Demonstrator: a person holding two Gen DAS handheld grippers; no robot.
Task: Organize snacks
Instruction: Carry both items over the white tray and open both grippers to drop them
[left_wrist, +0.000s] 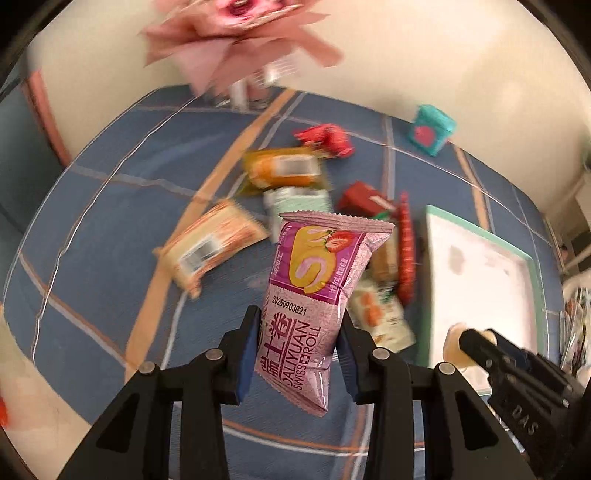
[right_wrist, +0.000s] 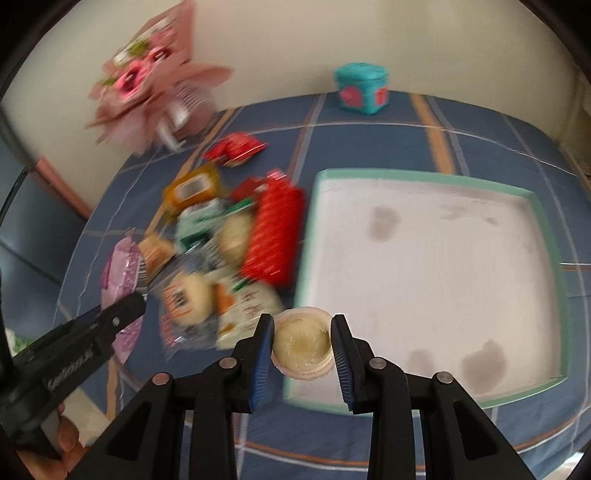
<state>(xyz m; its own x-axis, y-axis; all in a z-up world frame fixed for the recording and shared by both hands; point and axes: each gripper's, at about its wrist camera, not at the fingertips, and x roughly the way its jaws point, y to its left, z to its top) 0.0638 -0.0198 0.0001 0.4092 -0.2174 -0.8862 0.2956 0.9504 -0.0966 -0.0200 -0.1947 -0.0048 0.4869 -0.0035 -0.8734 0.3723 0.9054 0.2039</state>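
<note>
My left gripper (left_wrist: 300, 326) is shut on a pink Swiss roll packet (left_wrist: 314, 295), which stands up between the blue pads above the table. In the right wrist view that same packet (right_wrist: 120, 271) shows at the left with the left gripper's black arm (right_wrist: 74, 343) on it. My right gripper (right_wrist: 302, 332) is shut on a small pale jelly cup (right_wrist: 302, 345) at the near left corner of the white tray (right_wrist: 546, 229). The cup (left_wrist: 456, 347) and right gripper (left_wrist: 476, 341) also show at the right of the left wrist view, by the tray (left_wrist: 480, 273).
A heap of snack packets (right_wrist: 236, 236) lies left of the tray on the blue checked tablecloth (right_wrist: 369, 122). A teal box (right_wrist: 362, 88) stands at the far edge. A pink flower bouquet (right_wrist: 147, 81) stands at the back left. A hand (right_wrist: 66, 446) holds the left gripper.
</note>
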